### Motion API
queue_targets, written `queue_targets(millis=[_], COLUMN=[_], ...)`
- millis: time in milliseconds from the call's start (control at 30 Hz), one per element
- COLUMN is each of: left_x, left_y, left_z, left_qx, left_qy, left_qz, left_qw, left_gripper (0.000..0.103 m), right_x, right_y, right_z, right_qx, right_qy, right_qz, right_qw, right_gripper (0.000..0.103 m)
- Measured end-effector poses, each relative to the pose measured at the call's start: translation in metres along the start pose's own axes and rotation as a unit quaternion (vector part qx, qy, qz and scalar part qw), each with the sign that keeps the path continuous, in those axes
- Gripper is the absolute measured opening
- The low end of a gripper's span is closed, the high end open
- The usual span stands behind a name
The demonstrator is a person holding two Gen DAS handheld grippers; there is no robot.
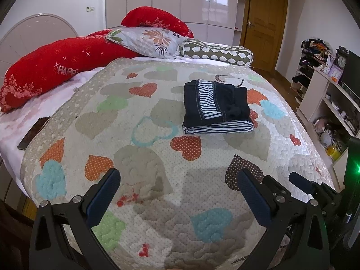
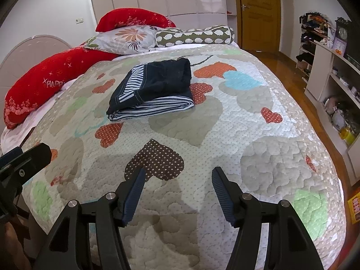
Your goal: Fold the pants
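Quilt (image 2: 225, 117) bears folded pants (image 2: 153, 90), underside hidden.

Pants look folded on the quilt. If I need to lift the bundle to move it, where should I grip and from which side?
Probably grip the pants at the thick folded edge nearest the camera, where striped layers stack; come in low from the near side with the open right tool.

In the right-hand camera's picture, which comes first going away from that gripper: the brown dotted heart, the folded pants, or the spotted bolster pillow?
From the right gripper, nearest first:
1. Brown dotted heart on the quilt, just past the fingertips.
2. Folded pants, mid-bed, slightly left.
3. Spotted bolster pillow, at the head of the bed.
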State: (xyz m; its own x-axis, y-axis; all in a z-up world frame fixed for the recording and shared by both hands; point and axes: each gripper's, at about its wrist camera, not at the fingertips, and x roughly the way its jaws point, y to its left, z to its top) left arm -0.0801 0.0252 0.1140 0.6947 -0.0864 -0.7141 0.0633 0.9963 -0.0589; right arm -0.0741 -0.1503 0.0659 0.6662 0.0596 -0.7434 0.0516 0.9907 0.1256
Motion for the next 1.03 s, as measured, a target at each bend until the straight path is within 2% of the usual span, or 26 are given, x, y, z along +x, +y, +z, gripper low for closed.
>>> queue_targets(millis=[667,900,1033], left_x=[0.015,0.029,0.042], left_y=[0.005,0.015,0.018], left_z=[-0.005,-0.001,0.001], left_qx=[-0.012,-0.025,-0.026], left_qy=[0.034,0.052,0.062], left_qz=[-0.015,-0.024,-0.014], left_qw=[0.9992,0.9980,0.9976], left_gripper=[0.103,0.103,0.103], right_x=[-0.001,0.003,0.015], right_y=[0.003,0.013,0.018], right_z=[0.000,0.012,0.017], right_qx=[-0.011,-0.041,-0.050], right_qy=[-0.008,-0.020,-0.010], right_qz=[-0.011,-0.018,-0.014], right_qw=[1.000,0.999,0.999], right_gripper=[0.069,0.072,0.072])
